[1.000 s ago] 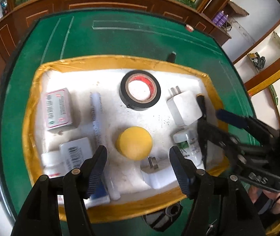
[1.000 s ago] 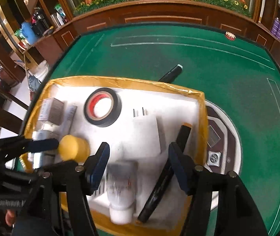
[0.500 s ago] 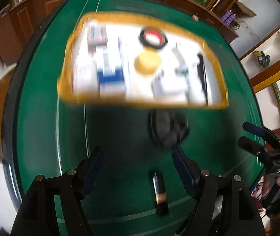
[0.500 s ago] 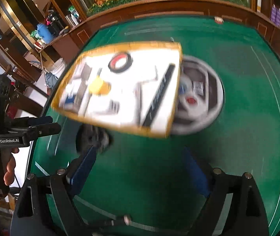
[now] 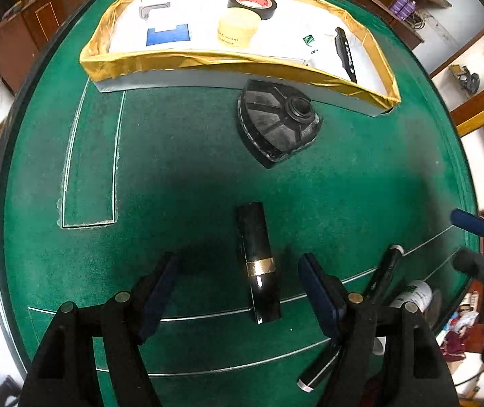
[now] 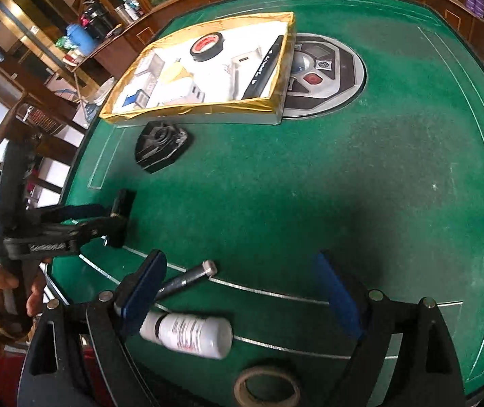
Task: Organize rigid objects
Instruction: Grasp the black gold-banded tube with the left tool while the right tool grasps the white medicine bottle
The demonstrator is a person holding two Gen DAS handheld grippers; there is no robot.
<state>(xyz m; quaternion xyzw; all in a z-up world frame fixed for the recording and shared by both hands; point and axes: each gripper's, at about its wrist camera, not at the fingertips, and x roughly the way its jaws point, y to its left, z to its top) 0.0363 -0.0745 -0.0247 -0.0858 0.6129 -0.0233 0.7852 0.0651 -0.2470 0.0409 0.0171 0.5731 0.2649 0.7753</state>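
Pulling back from the gold-edged tray, both grippers now hang over loose items on the green counter: left gripper, jaws closing slightly (nothing clamped), straddles a black tube; right gripper, jaws apart, nears a white bottle.

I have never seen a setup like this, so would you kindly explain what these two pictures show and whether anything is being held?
A person holds a two-finger gripper in each hand, and each carries a camera looking along its fingers. One picture looks past the left gripper, whose jaws are closing with a black tube on the green table between them, untouched. The other looks past the right gripper, open and empty, near a white bottle and a pen. Farther off sits a gold-edged tray of small items.
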